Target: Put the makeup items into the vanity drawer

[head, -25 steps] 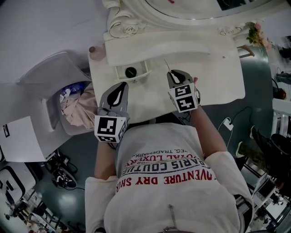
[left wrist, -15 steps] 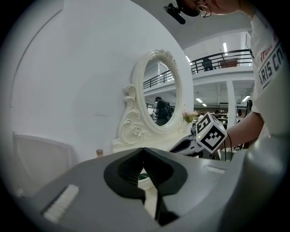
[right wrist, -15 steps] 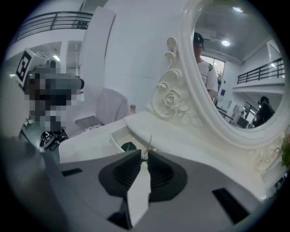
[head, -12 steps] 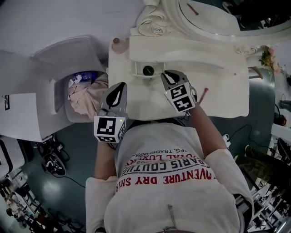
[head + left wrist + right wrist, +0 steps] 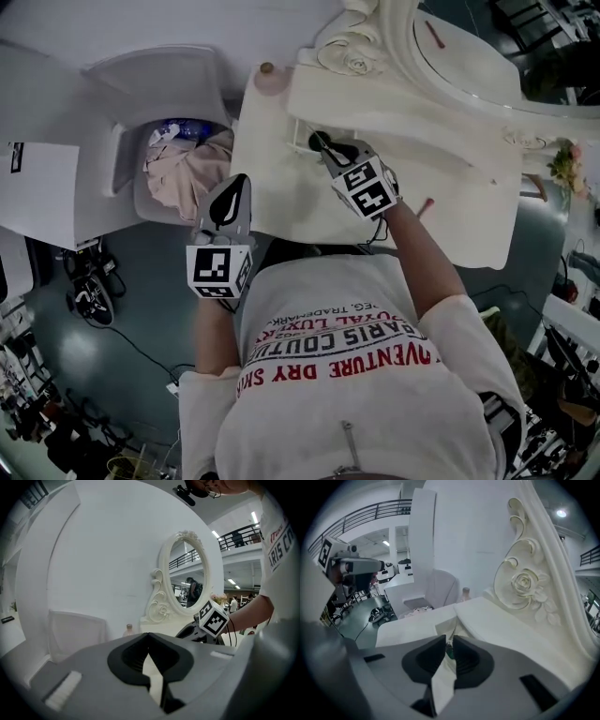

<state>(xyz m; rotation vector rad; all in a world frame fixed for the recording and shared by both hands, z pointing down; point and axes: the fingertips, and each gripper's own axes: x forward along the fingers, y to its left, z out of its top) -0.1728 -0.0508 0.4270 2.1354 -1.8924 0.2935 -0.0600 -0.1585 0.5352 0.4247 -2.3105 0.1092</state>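
Staged bedroom corner inside big industrial hall or lab, not real home. Ornate white vanity (image 5: 450, 187) with oval mirror (image 5: 187, 581) backed by bare white partition panels (image 5: 93, 550). Glossy grey floor (image 5: 122, 309) near left, strewn with cables (image 5: 141, 349) and gear. Upper-level balcony railing (image 5: 365, 513) far left, ceiling strip lights (image 5: 255, 517) far right.

Cream-white over the vanity (image 5: 277, 183) and carved mirror frame (image 5: 352, 56). Grey with black pads on left gripper (image 5: 241, 180) and right gripper (image 5: 317, 141) — black-and-white squares on each marker cube (image 5: 220, 270). Pale pink cloth (image 5: 183, 173) at nine o'clock; red and black lettering across a white shirt (image 5: 309, 300); dark teal floor (image 5: 141, 309).
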